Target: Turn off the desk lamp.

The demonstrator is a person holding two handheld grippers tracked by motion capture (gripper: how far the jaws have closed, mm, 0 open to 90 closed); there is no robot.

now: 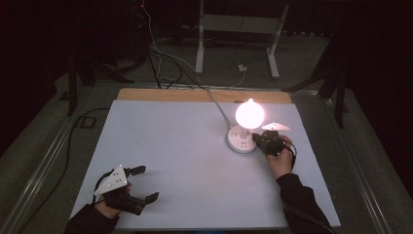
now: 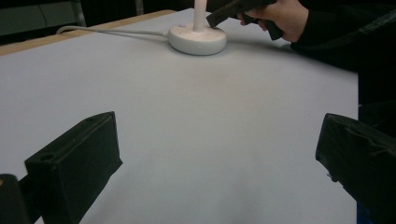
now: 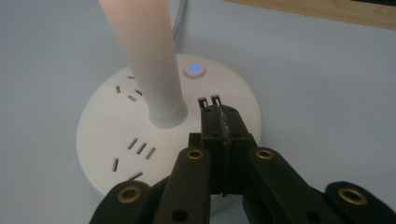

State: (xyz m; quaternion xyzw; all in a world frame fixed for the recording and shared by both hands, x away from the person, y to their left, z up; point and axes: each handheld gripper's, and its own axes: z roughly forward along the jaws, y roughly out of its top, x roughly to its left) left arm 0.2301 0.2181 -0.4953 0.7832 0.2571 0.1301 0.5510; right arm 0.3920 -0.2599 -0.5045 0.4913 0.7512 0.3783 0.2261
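Already the right tool (image 3: 215,109), jaws pressed together on nothing, hovered over the lamp base (image 3: 107,140) at the bench's (image 1: 170,146) far right, its button (image 3: 194,70) just beyond, while the left tool (image 1: 141,184) gaped apart, well away.

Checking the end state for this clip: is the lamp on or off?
On. The lamp's bulb glows bright in the high view, and the button on its round base shows a blue light.
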